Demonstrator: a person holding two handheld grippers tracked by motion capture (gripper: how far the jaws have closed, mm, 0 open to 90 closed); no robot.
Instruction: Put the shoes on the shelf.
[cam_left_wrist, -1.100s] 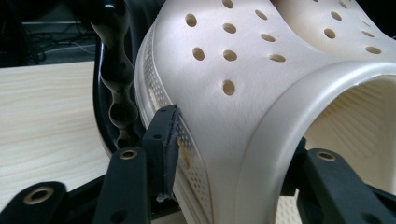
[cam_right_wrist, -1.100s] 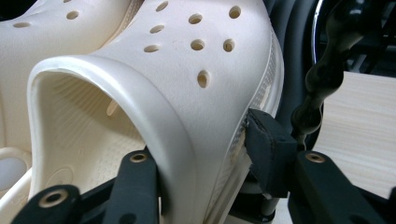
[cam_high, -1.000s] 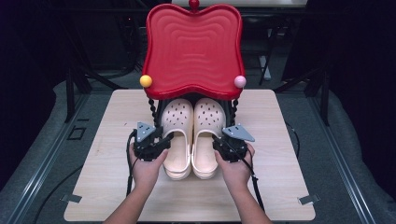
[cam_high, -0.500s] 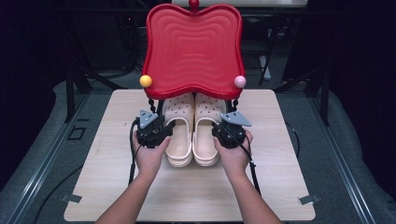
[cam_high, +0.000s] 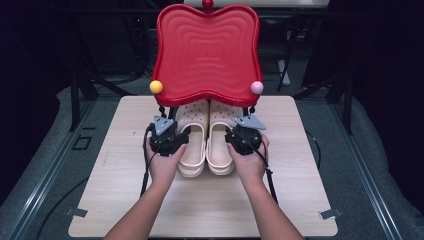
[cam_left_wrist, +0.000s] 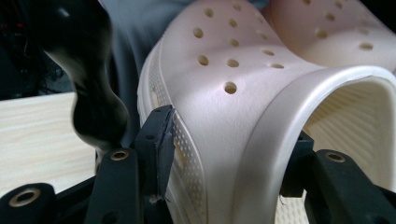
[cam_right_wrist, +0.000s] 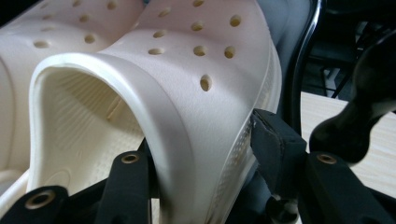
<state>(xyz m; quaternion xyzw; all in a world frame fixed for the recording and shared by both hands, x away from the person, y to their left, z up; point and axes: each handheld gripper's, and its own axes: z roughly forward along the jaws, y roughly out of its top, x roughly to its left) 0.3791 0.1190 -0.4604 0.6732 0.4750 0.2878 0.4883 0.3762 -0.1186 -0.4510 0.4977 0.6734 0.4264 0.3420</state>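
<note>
- The wooden counter (cam_high: 120, 200) is seen nearest, with two forearms coming in from 6 o'clock.
- The left tongs (cam_high: 176, 145) are held at the outer wall of the left clog (cam_high: 192, 150). Their jaws have just been opening, with the clog's side wall between them. In the left gripper view a slight gap is seen between the outer pad and the wall, so the jaws are taken as spread.
- The right tongs (cam_high: 231, 142) are held at the outer wall of the right clog (cam_high: 220, 150). Their jaws have likewise just been opening around that wall, and the outer pad is seen just beside it in the right gripper view.
- The cream clogs are set side by side, touching, at the counter's middle, toes toward 12 o'clock.
- The toes are covered by the red tray (cam_high: 206, 50) standing beyond, with a yellow ball (cam_high: 156, 86) at its 7 o'clock corner and a pink ball (cam_high: 257, 87) at 5 o'clock.
</note>
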